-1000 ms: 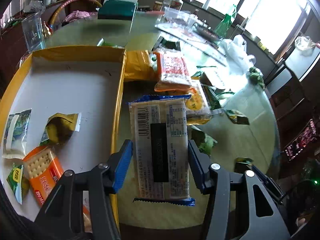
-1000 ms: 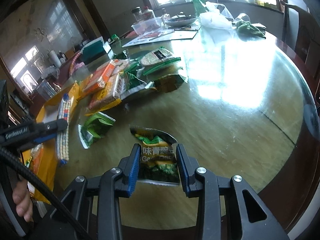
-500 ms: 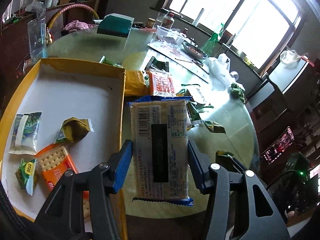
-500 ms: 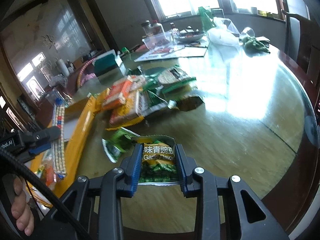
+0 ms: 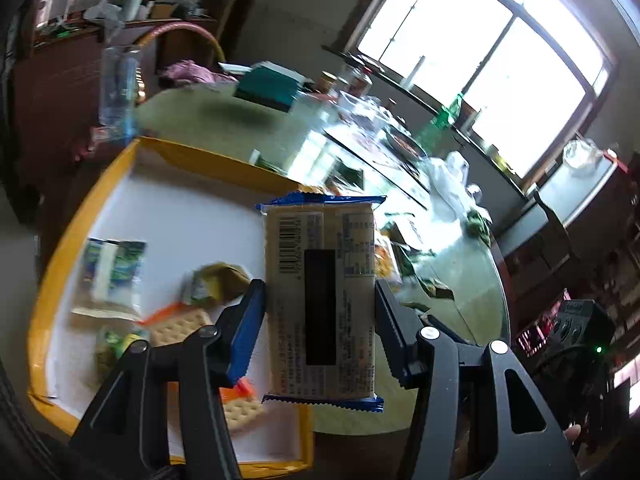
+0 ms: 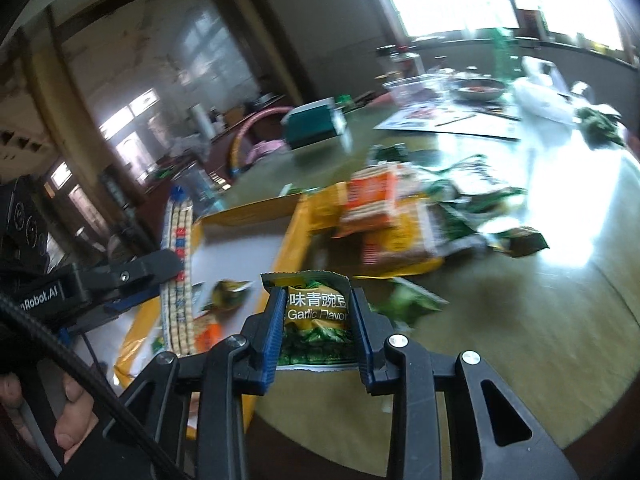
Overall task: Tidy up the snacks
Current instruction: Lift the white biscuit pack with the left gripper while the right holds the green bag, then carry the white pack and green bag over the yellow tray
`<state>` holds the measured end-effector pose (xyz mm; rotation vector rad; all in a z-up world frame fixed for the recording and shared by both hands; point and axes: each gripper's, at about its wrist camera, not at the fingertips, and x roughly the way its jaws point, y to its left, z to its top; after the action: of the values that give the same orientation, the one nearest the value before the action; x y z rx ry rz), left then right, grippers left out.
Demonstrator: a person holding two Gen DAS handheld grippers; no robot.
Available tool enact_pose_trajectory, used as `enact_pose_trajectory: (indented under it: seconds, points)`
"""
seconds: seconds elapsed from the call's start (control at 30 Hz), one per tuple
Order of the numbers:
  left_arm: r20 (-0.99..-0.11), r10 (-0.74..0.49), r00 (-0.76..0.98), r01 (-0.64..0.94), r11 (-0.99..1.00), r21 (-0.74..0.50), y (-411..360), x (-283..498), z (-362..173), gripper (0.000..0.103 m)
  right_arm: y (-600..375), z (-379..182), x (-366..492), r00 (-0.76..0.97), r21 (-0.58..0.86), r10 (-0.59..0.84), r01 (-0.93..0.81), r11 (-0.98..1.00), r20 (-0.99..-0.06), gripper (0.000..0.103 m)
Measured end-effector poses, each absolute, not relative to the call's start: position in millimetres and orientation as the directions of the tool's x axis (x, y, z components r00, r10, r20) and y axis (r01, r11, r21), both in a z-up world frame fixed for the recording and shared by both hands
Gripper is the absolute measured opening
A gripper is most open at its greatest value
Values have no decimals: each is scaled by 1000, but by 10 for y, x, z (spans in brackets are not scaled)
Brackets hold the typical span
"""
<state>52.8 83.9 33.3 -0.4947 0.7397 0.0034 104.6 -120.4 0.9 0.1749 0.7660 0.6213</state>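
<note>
The left tongs (image 5: 320, 312) clamp a long cracker pack (image 5: 320, 300), raised above the near right corner of the yellow-walled box (image 5: 72, 232); the right tongs (image 6: 316, 332) pinch a green garlic-flavour pea packet (image 6: 316, 316), held up just outside the box's right wall; inside the box lie several small packets; more snacks (image 6: 384, 216) are heaped on the surface (image 6: 540, 320) beyond that wall.

Black-framed left gripper (image 5: 320, 312), blue ridged pads, silver screws, right gripper (image 6: 316, 324) alike, black cable
</note>
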Motion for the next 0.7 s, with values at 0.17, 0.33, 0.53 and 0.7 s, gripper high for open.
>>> enact_pose_trajectory:
  seconds: [0.17, 0.33, 0.53, 0.7]
  points:
    - [-636, -121, 762, -222, 874, -433, 1105, 451, 362, 56, -874, 22, 1097, 498, 364, 623, -524, 770, -603, 31]
    - [-638, -82, 766, -274, 856, -439, 1354, 407, 308, 56, -565, 22, 1134, 455, 351, 644, -573, 741, -615, 31]
    - [-652, -48, 757, -323, 839, -437, 1608, 373, 229, 56, -324, -28, 1174, 420, 357, 657, -595, 720, -626, 31]
    - [-670, -34, 741, -358, 825, -437, 1748, 390, 128, 56, -202, -86, 1239, 398, 353, 652, -602, 716, -645, 31]
